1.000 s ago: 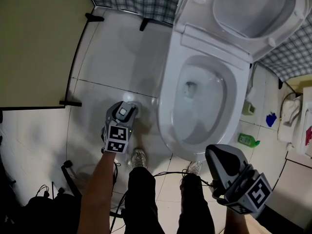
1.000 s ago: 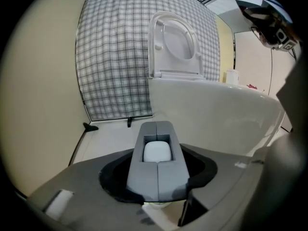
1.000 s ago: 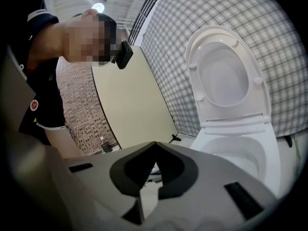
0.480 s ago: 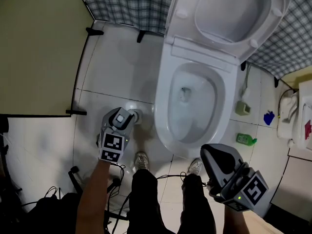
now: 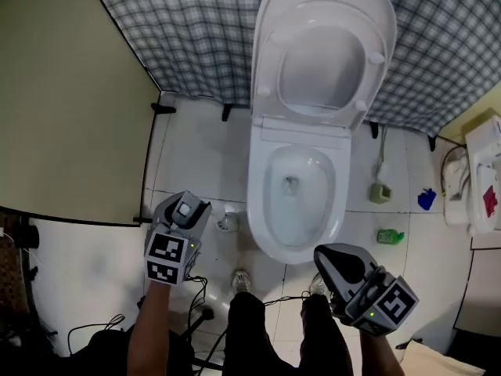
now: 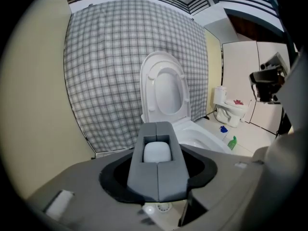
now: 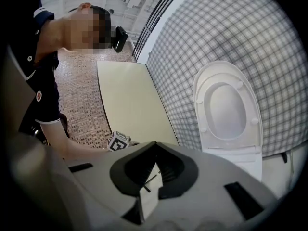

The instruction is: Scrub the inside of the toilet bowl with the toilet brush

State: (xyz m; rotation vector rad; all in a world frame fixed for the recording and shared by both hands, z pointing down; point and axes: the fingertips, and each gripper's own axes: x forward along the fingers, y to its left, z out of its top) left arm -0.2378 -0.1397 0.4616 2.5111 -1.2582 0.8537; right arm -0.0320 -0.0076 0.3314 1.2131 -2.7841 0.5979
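Note:
The white toilet stands with lid (image 5: 325, 61) and seat raised, its bowl (image 5: 301, 210) open below. My left gripper (image 5: 186, 207) hovers left of the bowl, above the floor. In the left gripper view its jaws (image 6: 158, 129) meet around a white rounded handle end (image 6: 158, 153), apparently the toilet brush; the rest of the brush is hidden under the gripper. A small round holder (image 5: 227, 222) sits on the floor beside the bowl's base. My right gripper (image 5: 329, 258) hangs in front of the bowl, nothing visible in it; its jaws are not clearly shown.
A beige partition (image 5: 70, 100) closes the left side, a plaid wall (image 5: 196, 37) the back. A green bottle (image 5: 389, 236), a blue object (image 5: 426, 200) and a white fixture (image 5: 481, 171) stand to the right. Cables (image 5: 196, 312) and the person's shoes (image 5: 241, 279) are near my feet.
Both grippers have risen, the left one much more. The left gripper has come up off the round holder on the floor, and the head view now takes in the whole toilet.

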